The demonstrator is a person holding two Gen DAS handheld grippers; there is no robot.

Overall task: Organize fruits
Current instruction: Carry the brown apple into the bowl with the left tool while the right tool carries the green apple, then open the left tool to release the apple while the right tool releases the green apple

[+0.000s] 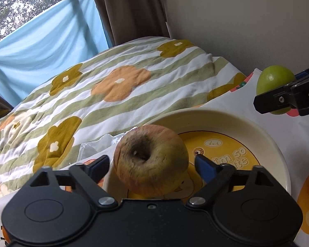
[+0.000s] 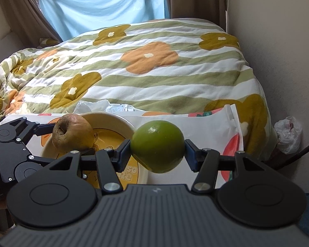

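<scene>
1. Nearest the left wrist camera sit the left tongs (image 1: 152, 162), their blue pads spread wide with a gap on each side of the brownish apple (image 1: 151, 160); no pad presses on it.
2. That apple rests at the near edge of the cream plate (image 1: 276, 150) with the yellow centre, so the drop-off of this fruit looks finished.
3. Right tongs (image 2: 157, 151) are clamped on the green apple (image 2: 157, 146), both pads tight against its sides, and it hangs above the white printed cloth (image 2: 197, 123) just right of the plate.
4. Both sit on the bed, in front of the flowered quilt (image 2: 154, 72).
5. Judged next: the left tongs back away without nudging the apple, then the right ones carry the green apple over the plate, lower it beside the first and let go.
</scene>
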